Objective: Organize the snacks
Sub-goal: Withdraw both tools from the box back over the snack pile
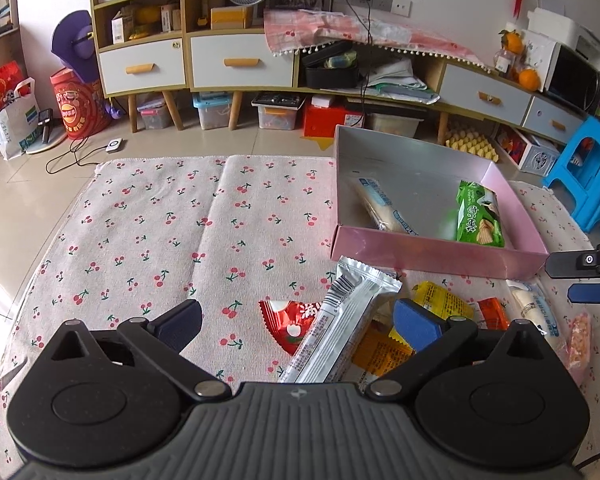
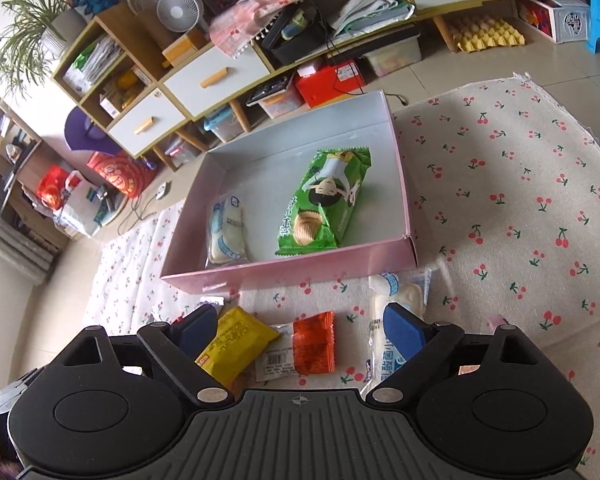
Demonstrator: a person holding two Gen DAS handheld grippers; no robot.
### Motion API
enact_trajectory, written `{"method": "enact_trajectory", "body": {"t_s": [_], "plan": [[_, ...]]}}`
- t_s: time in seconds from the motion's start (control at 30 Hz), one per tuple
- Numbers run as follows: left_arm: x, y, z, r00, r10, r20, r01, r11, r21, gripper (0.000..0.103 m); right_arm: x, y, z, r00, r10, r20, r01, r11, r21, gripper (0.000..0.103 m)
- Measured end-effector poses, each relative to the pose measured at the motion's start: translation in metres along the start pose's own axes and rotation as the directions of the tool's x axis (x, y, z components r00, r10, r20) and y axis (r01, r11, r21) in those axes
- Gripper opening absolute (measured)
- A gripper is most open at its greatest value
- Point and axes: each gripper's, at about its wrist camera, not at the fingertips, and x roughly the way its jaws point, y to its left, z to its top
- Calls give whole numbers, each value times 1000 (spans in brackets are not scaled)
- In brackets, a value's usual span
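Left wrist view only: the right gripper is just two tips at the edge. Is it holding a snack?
Observer: No. The right gripper is open, with nothing in its jaws.
Operator: What lies below it?
Observer: An orange pack, with a yellow pack beside it.
Operator: Does the green pack reach the box's back wall?
Observer: No. The green pack lies flat, and its far end stops short of the back wall of the box.
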Motion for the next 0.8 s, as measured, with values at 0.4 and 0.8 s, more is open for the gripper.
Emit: {"method": "enact_trajectory", "body": {"t_s": [0.4,0.8], "plan": [[6,16,-26,998,-55,-20,57,996,72,102,22,10,-13,998,-4,-59,10,995,101,92],[8,23,-41,994,-80,-69,87,991,105,99,58,56,-24,995,-25,-100,30,998,50,92]]}}
